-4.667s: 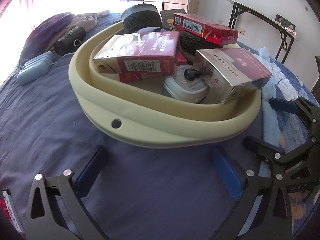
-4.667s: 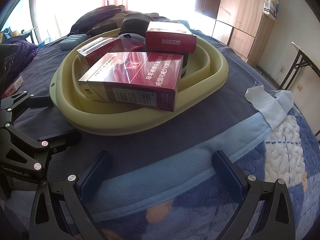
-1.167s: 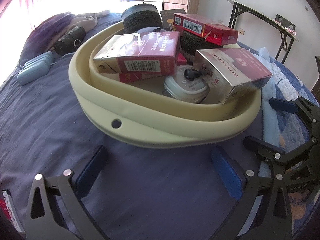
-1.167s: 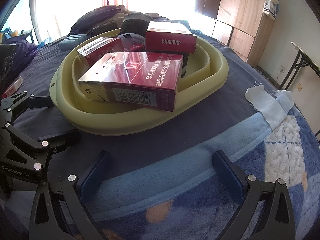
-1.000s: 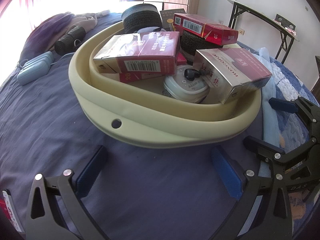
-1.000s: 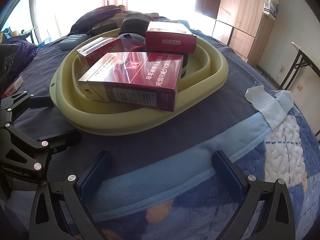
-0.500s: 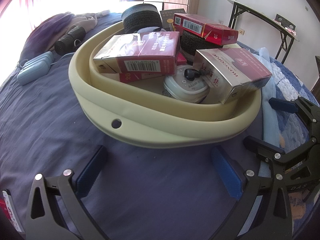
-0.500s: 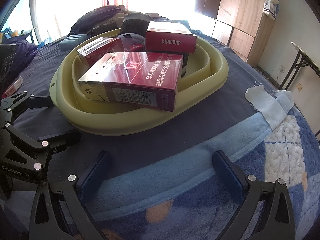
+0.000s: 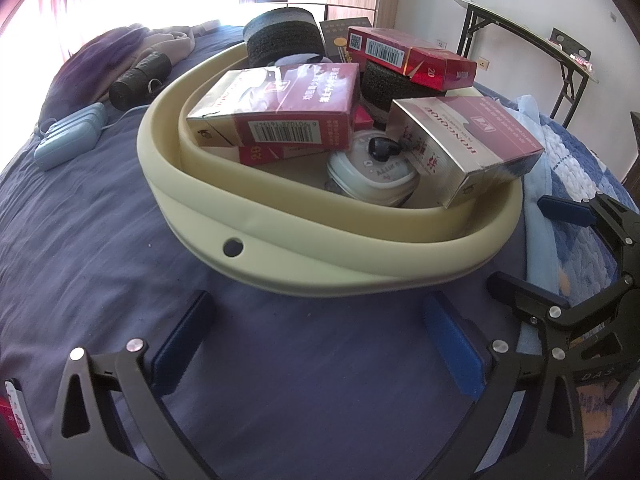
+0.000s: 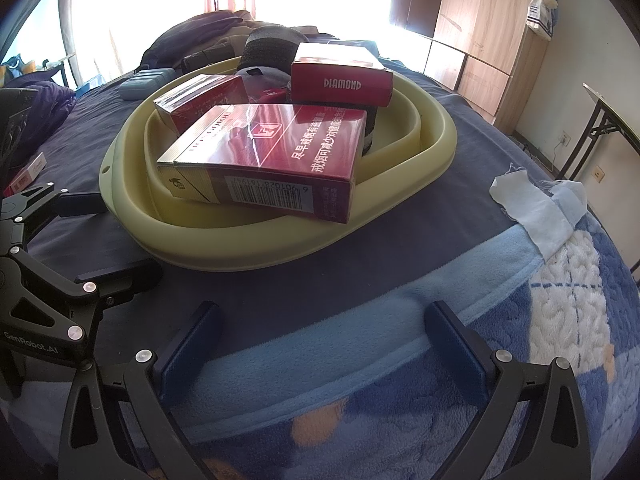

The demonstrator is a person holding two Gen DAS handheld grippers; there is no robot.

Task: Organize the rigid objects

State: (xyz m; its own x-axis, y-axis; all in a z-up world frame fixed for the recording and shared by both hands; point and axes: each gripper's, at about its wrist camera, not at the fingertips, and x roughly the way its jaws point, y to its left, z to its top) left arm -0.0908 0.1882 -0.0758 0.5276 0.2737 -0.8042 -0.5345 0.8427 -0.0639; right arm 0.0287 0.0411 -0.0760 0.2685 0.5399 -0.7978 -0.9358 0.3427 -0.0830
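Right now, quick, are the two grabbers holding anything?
Left gripper: jaws open, holding nothing.
Right gripper: jaws open, holding nothing.

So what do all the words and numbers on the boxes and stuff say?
"DIAMOND": side of the top red box.
"HONGQIQU", reading upside down: the tilted box at the basin's near right.
"20": end of the red box on the black roll.
"20": red box edge under the barcoded box.
"GenRobot.AI": left tool frame.
Chinese warning text: big red box.
Barcode digits and the white case's print: too small to read.
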